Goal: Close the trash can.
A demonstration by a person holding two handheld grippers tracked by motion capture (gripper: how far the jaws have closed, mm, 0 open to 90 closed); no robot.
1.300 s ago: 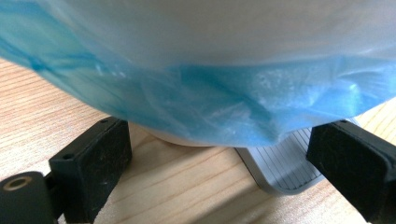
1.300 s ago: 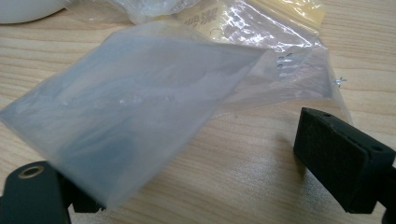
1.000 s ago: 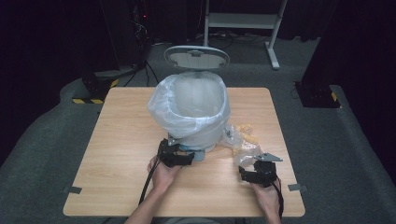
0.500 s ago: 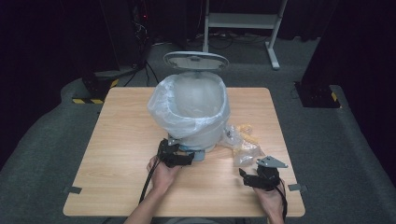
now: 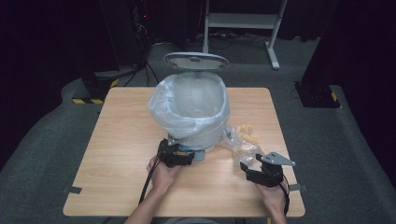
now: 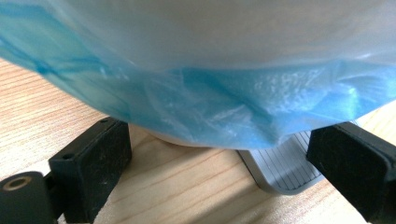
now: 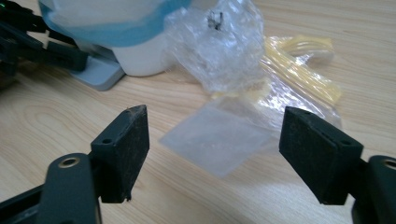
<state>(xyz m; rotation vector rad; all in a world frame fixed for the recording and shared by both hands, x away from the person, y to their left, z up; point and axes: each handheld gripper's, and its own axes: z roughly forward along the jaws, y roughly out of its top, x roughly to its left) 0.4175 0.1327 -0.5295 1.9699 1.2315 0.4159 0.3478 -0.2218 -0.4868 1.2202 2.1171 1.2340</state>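
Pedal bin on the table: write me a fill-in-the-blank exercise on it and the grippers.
1. The pedal bin is lined with a thin plastic ____.
2. Its lid stands ____.
3. The left gripper sits at the bin's grey foot ____.
4. Clear wrappers lie before the right gripper, whose jaws are ____.

Missing words: bag; open; pedal; open

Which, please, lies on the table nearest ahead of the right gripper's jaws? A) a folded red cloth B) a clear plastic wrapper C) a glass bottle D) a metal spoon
B: the right gripper view shows the clear plastic wrapper lying on the table just beyond the right gripper, whose jaws stand apart.
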